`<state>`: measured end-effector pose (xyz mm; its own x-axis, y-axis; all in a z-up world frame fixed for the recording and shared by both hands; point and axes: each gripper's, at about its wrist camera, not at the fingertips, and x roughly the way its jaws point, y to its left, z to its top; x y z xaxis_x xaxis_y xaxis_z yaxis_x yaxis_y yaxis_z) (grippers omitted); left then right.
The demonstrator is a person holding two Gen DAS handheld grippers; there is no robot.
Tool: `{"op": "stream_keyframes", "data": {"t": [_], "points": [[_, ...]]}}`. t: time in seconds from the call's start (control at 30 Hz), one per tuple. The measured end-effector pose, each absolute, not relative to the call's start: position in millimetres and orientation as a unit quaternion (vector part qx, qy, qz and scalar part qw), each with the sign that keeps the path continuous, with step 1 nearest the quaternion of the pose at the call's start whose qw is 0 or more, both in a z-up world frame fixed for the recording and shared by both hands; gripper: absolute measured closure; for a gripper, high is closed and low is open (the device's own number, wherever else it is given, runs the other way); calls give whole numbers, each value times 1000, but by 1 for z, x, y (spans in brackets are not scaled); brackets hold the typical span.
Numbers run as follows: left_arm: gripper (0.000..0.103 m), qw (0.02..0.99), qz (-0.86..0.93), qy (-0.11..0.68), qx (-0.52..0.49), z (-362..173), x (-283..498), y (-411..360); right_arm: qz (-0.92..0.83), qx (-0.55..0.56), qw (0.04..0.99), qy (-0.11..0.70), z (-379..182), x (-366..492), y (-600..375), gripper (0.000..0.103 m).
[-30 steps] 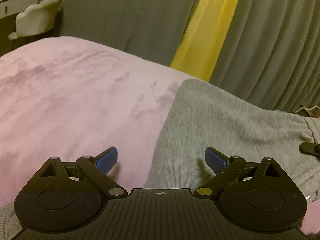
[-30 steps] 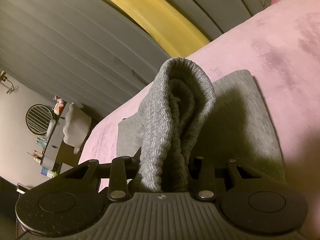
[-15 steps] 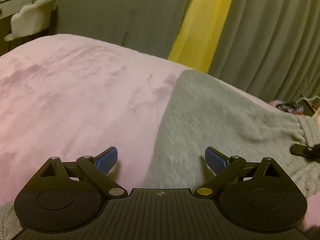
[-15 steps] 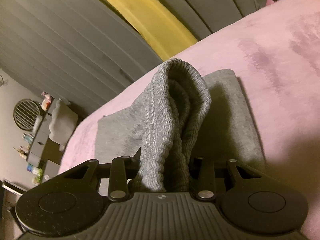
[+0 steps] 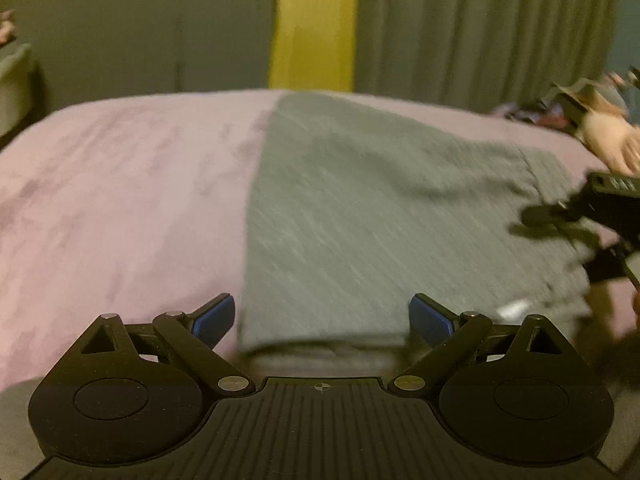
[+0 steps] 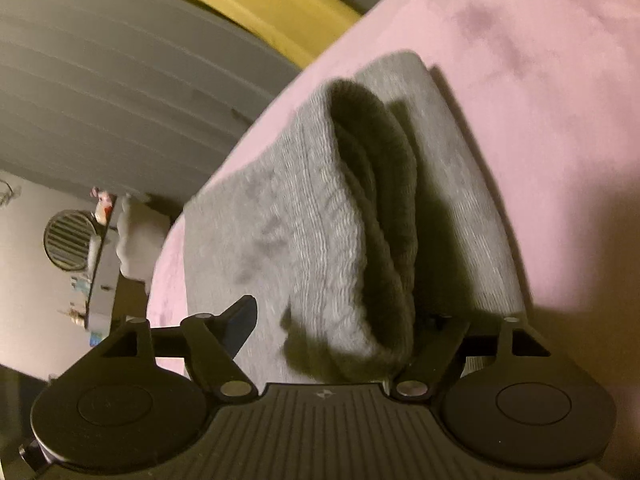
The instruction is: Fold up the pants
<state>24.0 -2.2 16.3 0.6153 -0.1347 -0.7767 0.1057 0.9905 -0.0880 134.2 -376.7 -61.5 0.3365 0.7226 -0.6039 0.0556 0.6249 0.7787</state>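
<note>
Your right claw (image 6: 336, 320) has just been opening: its jaws now stand apart, with the ribbed cuff (image 6: 360, 216) of the grey pants (image 5: 360, 216) still standing bunched between them. The left-hand blue pad (image 6: 240, 320) is clear of the cloth; the other pad is hidden behind the cuff, so you cannot tell if it still touches. Beyond the cuff, the rest of the pants lies flat on the pink bed cover (image 6: 540, 100), running away from you.

Your left claw (image 5: 322, 320) is spread wide, gripping nothing. Its blue pads (image 5: 212, 318) sit above the near folded edge of the pants, one pad over the pink cover just beside the cloth's left edge. In this blurred view the pants stretch across the bed toward the grey curtain (image 5: 480, 28) with its yellow strip (image 5: 314, 24). At the right edge your other claw and a hand (image 5: 612, 142) show above the pants.
</note>
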Motion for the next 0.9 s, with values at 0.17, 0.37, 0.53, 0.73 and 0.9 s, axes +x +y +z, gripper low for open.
{"op": "stream_keyframes", "data": {"t": [0.17,0.37,0.53,0.73,0.9], "points": [[5,888,-67,455,-1,1,29,-10,227,308,759,527,-49,134,-358,60],[3,886,-75,456,-34,-8,36,-5,257,394,766,437,-2,133,-366,64],[1,886,-112,445,-62,-5,36,-1,291,386,780,397,43,142,-355,64],[1,887,-153,423,-102,0,31,6,301,387,784,381,69,153,-350,64],[2,891,-49,449,-44,-13,43,-1,308,400,773,385,69,157,-348,64]]}}
